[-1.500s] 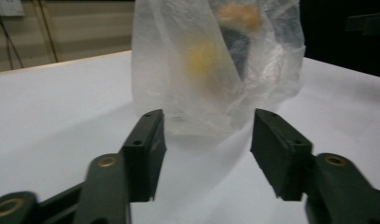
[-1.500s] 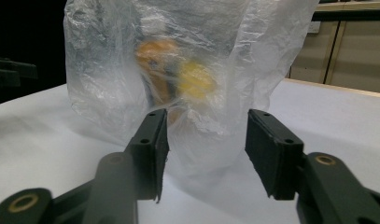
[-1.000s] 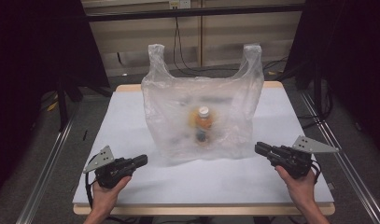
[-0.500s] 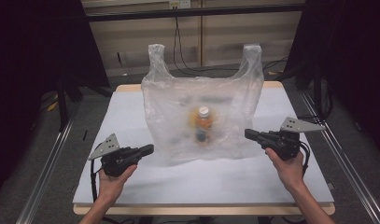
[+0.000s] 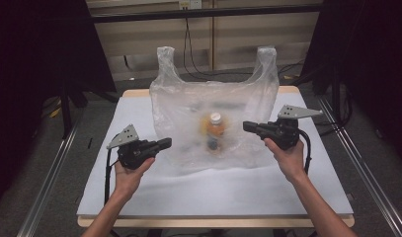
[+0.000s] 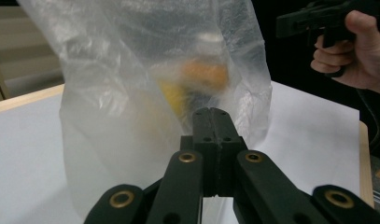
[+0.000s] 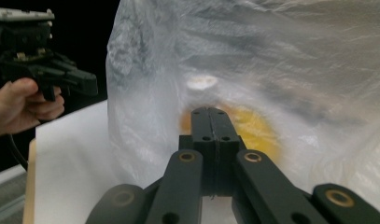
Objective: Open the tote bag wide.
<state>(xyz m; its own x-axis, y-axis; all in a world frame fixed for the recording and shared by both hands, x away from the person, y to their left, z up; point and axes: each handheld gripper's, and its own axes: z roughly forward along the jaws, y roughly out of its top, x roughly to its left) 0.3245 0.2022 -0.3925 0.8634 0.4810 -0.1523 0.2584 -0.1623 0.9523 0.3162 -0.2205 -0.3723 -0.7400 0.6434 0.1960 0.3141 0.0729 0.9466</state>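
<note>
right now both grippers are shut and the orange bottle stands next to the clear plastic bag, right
Not quite. The orange bottle with a white cap stands inside the clear plastic bag, not next to it; the high view shows this. The left gripper and right gripper are shut, as you say.

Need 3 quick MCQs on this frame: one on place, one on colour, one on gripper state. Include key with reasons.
1. Where is the bottle?
A. inside the plastic bag
B. beside the bag on the table
C. in the left gripper

2. What colour is the bottle's cap?
A. red
B. white
C. black

3. How do the fingers of the right gripper stand?
A. wide open
B. closed on a bag handle
C. closed on nothing

Answers:
1 A: the bottle shows blurred through the bag's translucent wall.
2 B: a pale white cap tops the orange body.
3 C: the right gripper view shows both fingers pressed together, short of the bag.
</note>
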